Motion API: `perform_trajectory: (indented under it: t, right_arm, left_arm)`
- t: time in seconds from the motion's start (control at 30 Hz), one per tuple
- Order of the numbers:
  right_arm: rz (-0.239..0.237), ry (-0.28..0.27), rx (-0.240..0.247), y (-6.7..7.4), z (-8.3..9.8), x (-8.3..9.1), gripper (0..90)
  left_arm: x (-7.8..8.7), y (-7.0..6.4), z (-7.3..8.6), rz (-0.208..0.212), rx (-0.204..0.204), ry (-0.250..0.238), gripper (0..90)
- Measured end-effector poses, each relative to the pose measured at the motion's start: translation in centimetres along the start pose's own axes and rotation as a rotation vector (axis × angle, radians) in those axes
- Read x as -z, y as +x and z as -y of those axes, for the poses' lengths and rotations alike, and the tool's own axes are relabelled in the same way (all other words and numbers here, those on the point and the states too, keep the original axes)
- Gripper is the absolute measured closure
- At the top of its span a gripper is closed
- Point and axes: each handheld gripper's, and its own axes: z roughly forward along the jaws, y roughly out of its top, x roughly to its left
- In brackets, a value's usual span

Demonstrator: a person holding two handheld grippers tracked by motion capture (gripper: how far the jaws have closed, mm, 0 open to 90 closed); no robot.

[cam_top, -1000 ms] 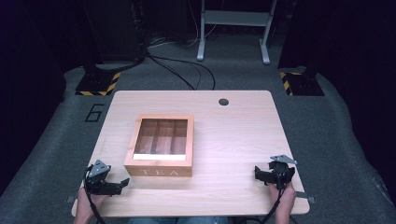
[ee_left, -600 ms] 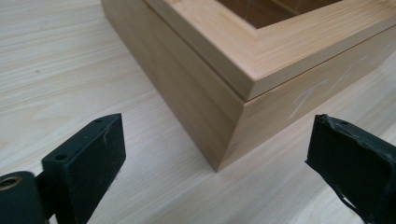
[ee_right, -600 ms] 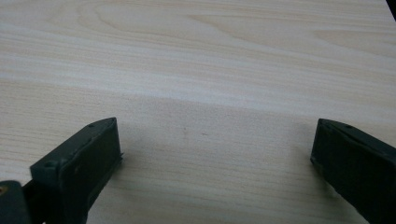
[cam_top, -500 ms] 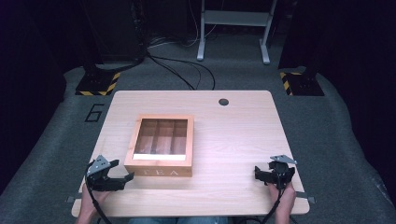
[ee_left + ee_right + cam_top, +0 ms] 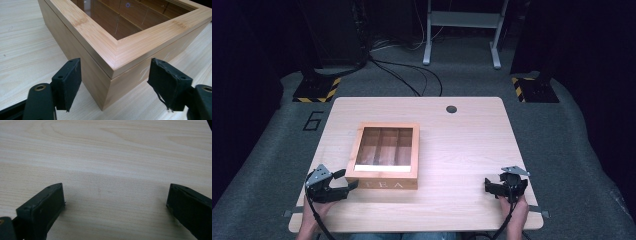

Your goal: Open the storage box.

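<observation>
A wooden tea box (image 5: 387,184) with a glass-windowed lid and "TEA" on its front stands left of the table's middle. My left gripper (image 5: 348,179) is at the box's front left corner. In the left gripper view its jaws have just been closing. The black pads (image 5: 67,83) now straddle that corner of the box (image 5: 130,50) without touching the wood. My right gripper (image 5: 487,186) rests near the front right of the table. Its jaws (image 5: 115,205) stand wide open over bare wood with nothing between them.
The light wooden table (image 5: 462,145) has a round cable hole (image 5: 451,109) near its far edge. Beyond it lie grey floor, cables, a white metal stand (image 5: 462,30) and two hazard-striped bases (image 5: 317,90). Bare tabletop stretches right of the box.
The left gripper has edged towards the box's front left corner and its jaws stand narrower. The right gripper has kept still.
</observation>
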Motion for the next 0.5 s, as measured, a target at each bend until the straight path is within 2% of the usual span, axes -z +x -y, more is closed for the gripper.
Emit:
perform_trajectory:
  t: [0.27, 0.5]
  right_arm:
    - [0.000, 0.000, 0.000, 0.00, 0.00, 0.00, 1.0]
    - [0.000, 0.000, 0.001, -0.01, 0.00, -0.01, 1.0]
  left_arm:
    - [-0.14, -0.17, 0.04, -0.003, -0.033, -0.008, 32.1]
    - [-0.22, -0.22, 0.31, -0.008, -0.023, -0.020, 32.9]
